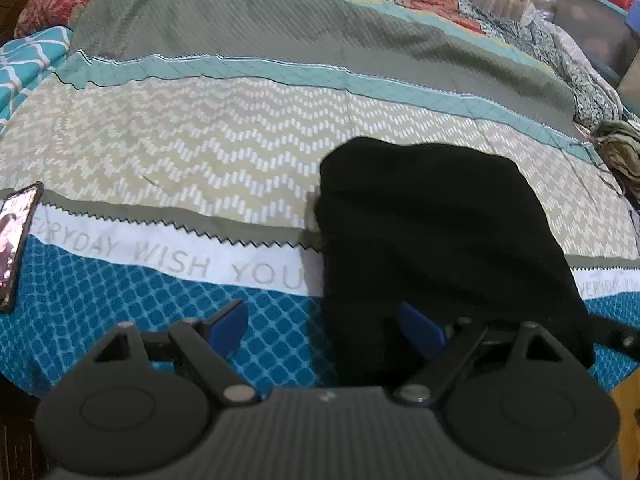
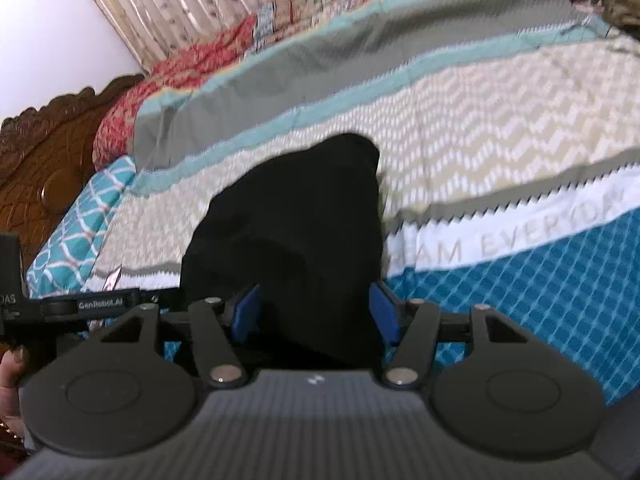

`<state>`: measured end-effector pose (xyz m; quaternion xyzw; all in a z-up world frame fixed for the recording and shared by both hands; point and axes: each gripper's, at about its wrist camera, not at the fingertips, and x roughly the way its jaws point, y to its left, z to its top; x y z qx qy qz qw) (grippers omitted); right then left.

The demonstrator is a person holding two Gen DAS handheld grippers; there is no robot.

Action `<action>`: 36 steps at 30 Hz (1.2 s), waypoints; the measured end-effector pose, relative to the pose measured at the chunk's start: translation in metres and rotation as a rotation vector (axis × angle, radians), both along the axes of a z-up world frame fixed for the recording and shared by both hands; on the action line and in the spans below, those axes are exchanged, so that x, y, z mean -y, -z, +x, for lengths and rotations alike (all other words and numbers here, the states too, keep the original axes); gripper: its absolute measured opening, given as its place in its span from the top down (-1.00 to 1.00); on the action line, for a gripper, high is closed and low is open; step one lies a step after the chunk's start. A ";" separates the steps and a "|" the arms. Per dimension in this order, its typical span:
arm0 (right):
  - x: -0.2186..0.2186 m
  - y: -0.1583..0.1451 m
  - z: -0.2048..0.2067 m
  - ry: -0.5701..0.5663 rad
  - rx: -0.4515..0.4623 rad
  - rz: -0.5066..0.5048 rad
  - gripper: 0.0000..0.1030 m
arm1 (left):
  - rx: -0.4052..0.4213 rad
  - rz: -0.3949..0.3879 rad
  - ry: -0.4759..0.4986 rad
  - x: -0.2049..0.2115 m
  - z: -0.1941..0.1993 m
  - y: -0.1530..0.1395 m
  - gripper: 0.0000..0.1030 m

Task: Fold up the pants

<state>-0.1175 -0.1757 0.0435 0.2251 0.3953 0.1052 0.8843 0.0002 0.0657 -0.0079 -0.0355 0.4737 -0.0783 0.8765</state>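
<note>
The pants (image 1: 440, 240), one black folded bundle, lie near the bed's (image 1: 240, 152) front edge beside one phone (image 1: 16, 240), while my left gripper (image 1: 326, 328) and right gripper (image 2: 314, 310) both gape, pads gripping nothing.

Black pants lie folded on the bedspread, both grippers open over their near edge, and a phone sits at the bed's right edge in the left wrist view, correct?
Nearly. The phone is at the left edge of the left wrist view. The pants, bedspread, left gripper and right gripper are as stated.
</note>
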 end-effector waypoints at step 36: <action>0.009 0.041 0.014 -0.007 -0.221 0.180 -0.69 | -0.126 -0.152 -0.036 -0.012 0.004 0.044 -1.00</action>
